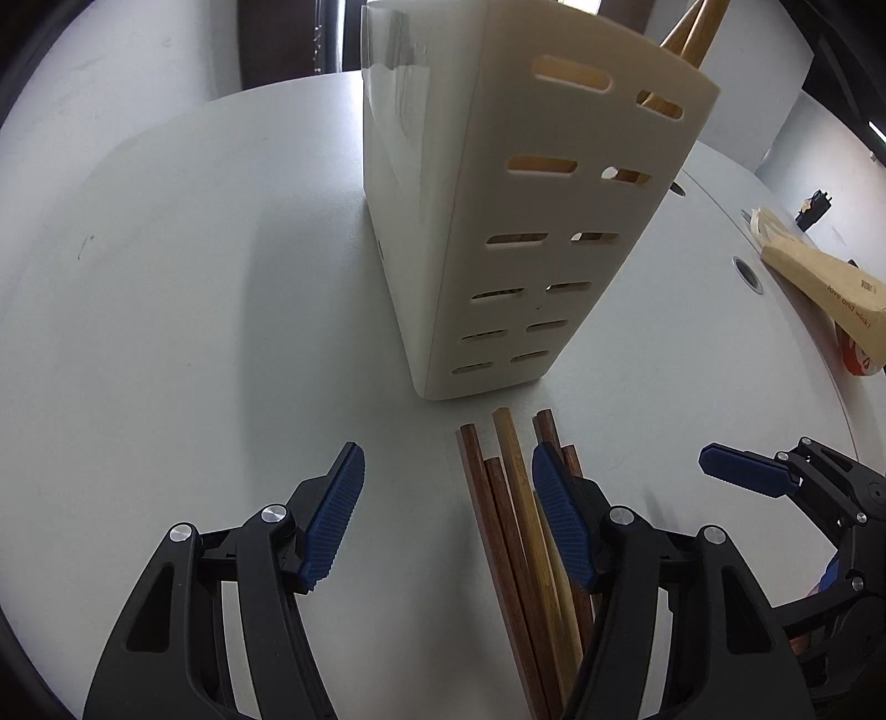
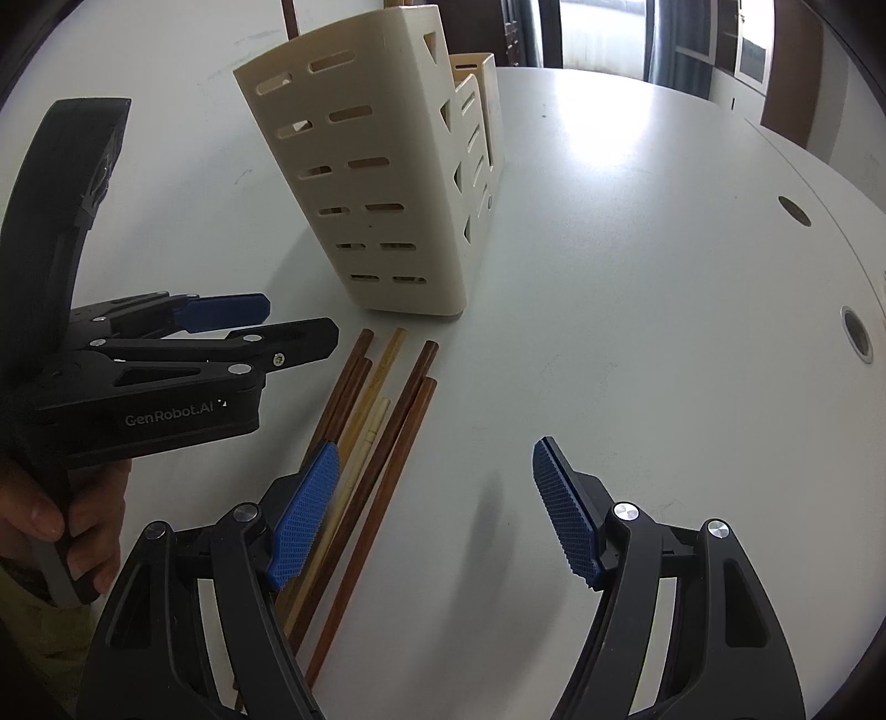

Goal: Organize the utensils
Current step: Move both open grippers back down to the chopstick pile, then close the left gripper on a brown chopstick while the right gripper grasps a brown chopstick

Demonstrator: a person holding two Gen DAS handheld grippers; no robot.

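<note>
Several chopsticks [image 1: 512, 498] [image 2: 412, 387], dark brown and pale bamboo, lie side by side on the white table just in front of a cream slotted utensil holder [image 1: 498, 221] [image 2: 387, 183]. More chopsticks [image 1: 692, 33] stand in the holder's near compartment. My left gripper [image 1: 448, 471] hangs open over the pile; the sticks run under its right-hand finger and the gap beside it, untouched by the pads. My right gripper [image 2: 437, 459] is open with bare table between its fingers, and the pile passes under its left-hand finger. The left gripper [image 2: 296, 321] also shows side-on in the right wrist view.
The round white table [image 1: 166, 277] has cable holes [image 2: 855, 335] near its right edge. A brown paper bag [image 1: 819, 282] lies at the far right. A person's hand [image 2: 33, 515] holds the left gripper's handle. The holder's lower compartments [image 2: 476, 138] extend behind it.
</note>
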